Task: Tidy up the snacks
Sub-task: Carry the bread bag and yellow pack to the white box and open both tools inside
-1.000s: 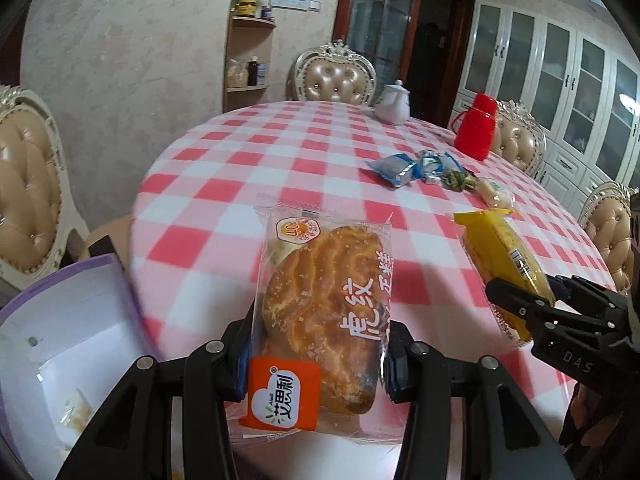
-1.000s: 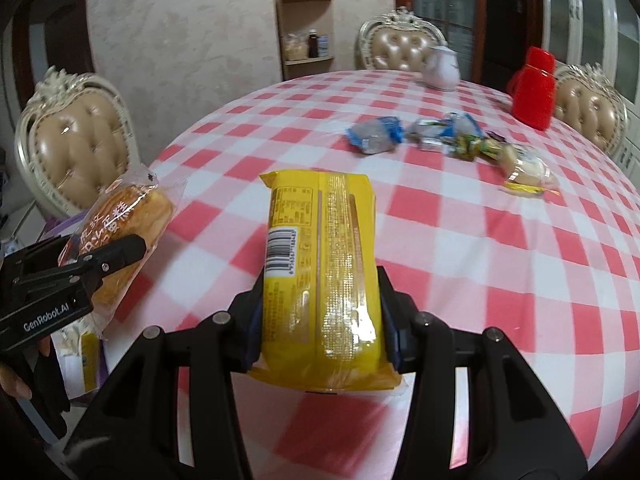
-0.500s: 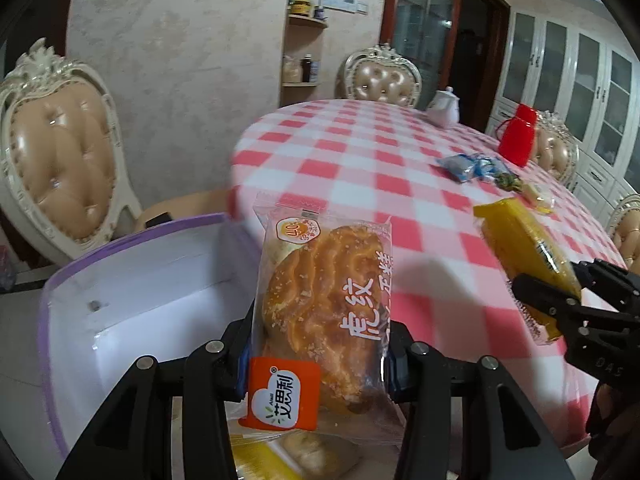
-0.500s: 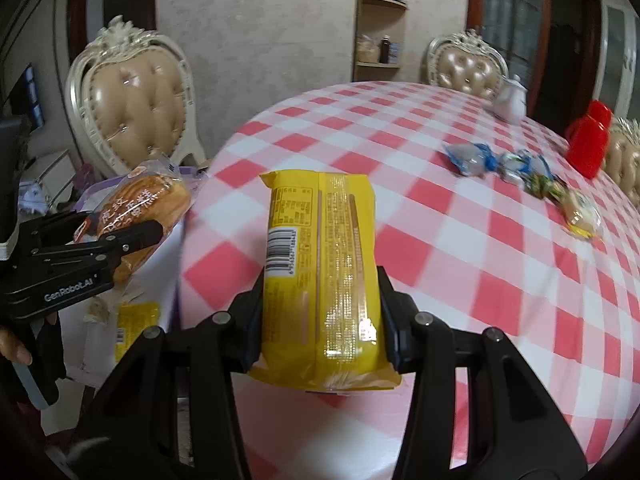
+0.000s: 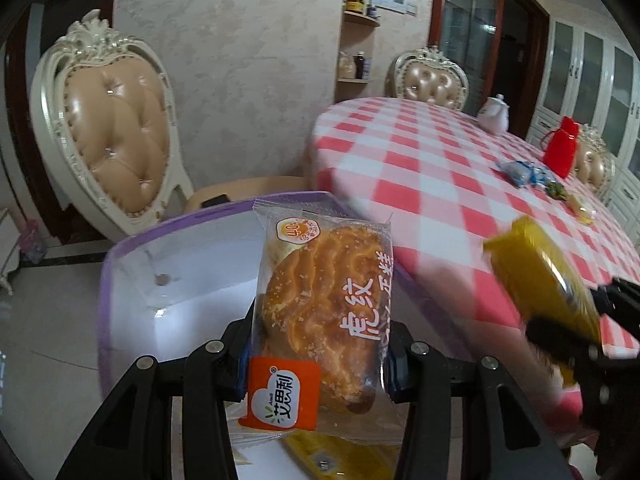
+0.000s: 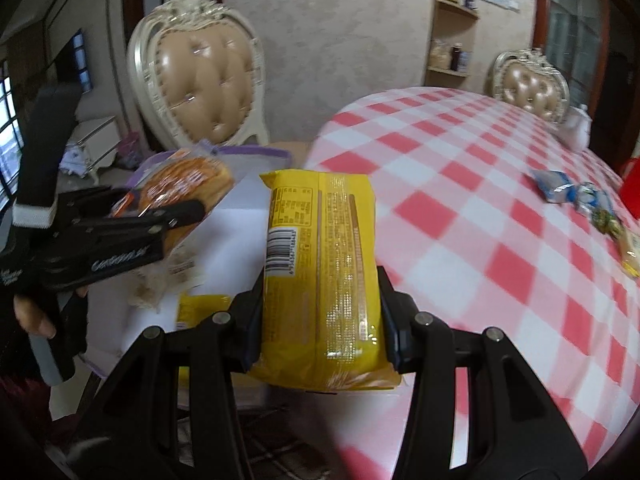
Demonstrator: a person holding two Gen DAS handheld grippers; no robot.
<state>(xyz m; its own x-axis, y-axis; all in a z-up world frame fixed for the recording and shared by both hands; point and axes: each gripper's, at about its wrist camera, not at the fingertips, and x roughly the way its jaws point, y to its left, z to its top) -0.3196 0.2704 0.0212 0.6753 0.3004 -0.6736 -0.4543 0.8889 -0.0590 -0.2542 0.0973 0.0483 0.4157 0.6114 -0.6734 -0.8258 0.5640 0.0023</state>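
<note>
I hold the bread packet [image 5: 324, 320] clamped across its lower half in the left gripper [image 5: 318, 356], jaws partly closed with both pads pressing the wrapper, and it hangs over the open white box [image 5: 180, 280] with the purple rim that sits beside the table [image 5: 440, 184]. The right gripper [image 6: 320, 320] grips the yellow packet [image 6: 322, 276] the same way, jaws partly closed on its sides, at the table's edge next to the box. In my judgement the step in hand is carrying both packets into the box. To do it well, I bring each packet fully inside the rim before letting go, lower it close to what already lies there, then open the jaws wide enough that the wrapper slips free without dragging. I release one packet at a time and keep the two grippers apart, since they stand close together. The left wrist view shows the box's far wall and rim and a yellow wrapper [image 5: 340, 456] under the bread, plus a red jug [image 5: 562, 146] and a white teapot [image 5: 494, 114] far across the table. The right wrist view shows what that view hides: the left gripper from the side, the hand [image 6: 32, 316] holding it, and a yellow packet on the box floor [image 6: 200, 308], with loose snacks [image 6: 580, 200] waiting on the table.
</note>
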